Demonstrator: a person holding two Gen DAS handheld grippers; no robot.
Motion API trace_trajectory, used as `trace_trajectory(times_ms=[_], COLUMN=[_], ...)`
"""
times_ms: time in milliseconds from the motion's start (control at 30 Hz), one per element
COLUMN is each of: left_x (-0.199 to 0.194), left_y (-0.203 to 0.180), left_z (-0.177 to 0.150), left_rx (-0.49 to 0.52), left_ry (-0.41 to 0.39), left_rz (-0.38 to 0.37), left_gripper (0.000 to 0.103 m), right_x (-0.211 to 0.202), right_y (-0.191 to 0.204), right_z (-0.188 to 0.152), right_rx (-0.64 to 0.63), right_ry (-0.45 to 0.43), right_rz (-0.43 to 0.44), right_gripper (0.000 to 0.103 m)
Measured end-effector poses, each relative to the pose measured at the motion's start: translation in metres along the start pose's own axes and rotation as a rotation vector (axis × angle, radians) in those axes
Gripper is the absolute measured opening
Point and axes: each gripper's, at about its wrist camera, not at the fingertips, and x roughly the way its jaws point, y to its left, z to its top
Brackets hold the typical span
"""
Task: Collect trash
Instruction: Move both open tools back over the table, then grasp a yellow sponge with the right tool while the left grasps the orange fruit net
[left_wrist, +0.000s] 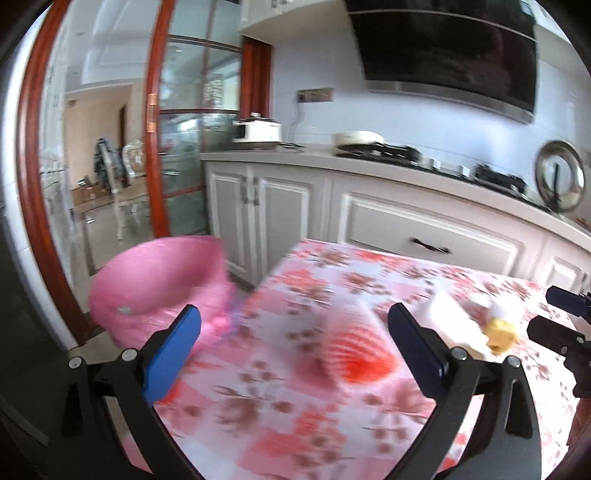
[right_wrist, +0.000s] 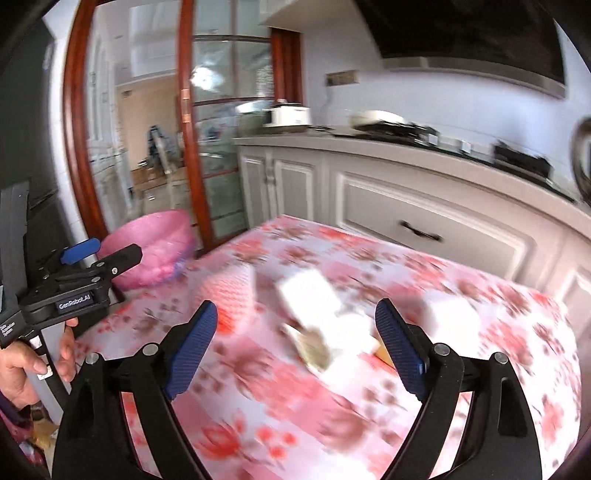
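Trash lies scattered mid-tabletop on the floral pink-and-red tablecloth (right_wrist: 480, 295): crumpled white paper (right_wrist: 314, 291), soft-edged and blurred; a red-and-white ribbed wrapper (left_wrist: 354, 354); a yellow lumpy scrap (left_wrist: 500, 334) toward the right edge. Pink bin (left_wrist: 159, 288), lined with thin glossy film, stands off the table's left corner, near the red wooden door frame (right_wrist: 77, 147). Left gripper (left_wrist: 291, 339): black frame, blue textured pads (left_wrist: 173, 354), jaws spread wide, nothing between them. Right gripper (right_wrist: 295, 332): same build, jaws likewise apart, above the white paper. Right wrist view alone shows the left hand (right_wrist: 26, 365) on the gripper handle; left view alone shows the round steel lid (left_wrist: 559, 177) on the counter. Motion blur throughout.
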Motion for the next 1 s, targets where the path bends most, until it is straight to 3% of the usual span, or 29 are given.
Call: trace_trajectory(times_ms=[200,400,800,1000], left_x=[0.006,0.018,0.044,0.061], left_y=[-0.061,-0.096,-0.110,-0.098], left_z=[-0.014,-0.027,-0.053,-0.056], left_rx=[0.069,0.108,0.109,0.098], left_ry=[0.005,0.037,0.124,0.143], left_rz=[-0.062,-0.108,-0.127,-0.082], left_gripper=[0.098,0.098,0.098,0.098], right_x=[-0.010,-0.003,0.029,0.066], right_y=[-0.043,-0.079,-0.115,-0.114], right_z=[-0.030,-0.052,-0.065,-0.059], right_rx=[0.075,0.148,0.193,0.156], right_ry=[0.020,0.063,0.136,0.197], right_rz=[-0.091,-0.160,-0.209,-0.186], right_gripper=[0.082,0.082,0.082,0.082])
